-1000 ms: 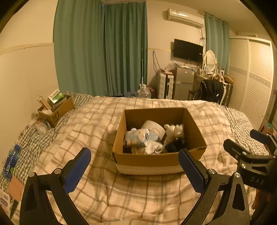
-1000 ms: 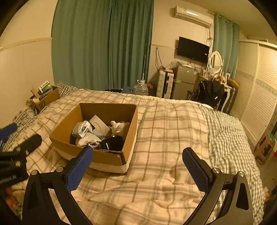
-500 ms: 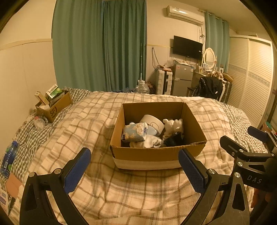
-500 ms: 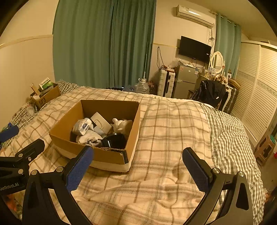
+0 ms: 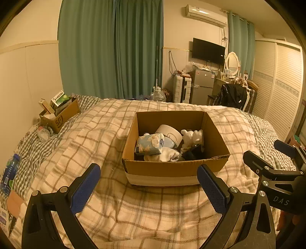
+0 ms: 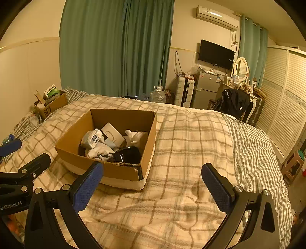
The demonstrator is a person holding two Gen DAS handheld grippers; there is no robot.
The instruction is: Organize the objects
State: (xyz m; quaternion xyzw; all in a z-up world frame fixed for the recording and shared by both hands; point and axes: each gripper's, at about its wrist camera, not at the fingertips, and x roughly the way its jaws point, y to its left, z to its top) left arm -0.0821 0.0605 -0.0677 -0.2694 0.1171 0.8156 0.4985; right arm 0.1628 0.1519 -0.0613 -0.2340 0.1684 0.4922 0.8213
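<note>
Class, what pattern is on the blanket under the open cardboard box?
A cream blanket with a brown-grey plaid grid, clearest in the right wrist view beside the cardboard box.

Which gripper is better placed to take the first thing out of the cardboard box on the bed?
Probably the left gripper: the cardboard box sits centred between its open fingers. For the right gripper, also open, the box lies off to its left.

**Warm-lit bedroom seen from the bed**

I see teal curtains [image 5: 111,49] hanging along the far cream wall, an air conditioner [image 5: 205,13] high above a wall-mounted television [image 5: 208,51]. Beneath it stand a small fridge [image 5: 202,86] and an oval mirror [image 5: 232,63]. Louvred wardrobe doors [image 6: 283,107] line the right side. The bed [image 6: 191,138] wears a checked blanket.
</note>
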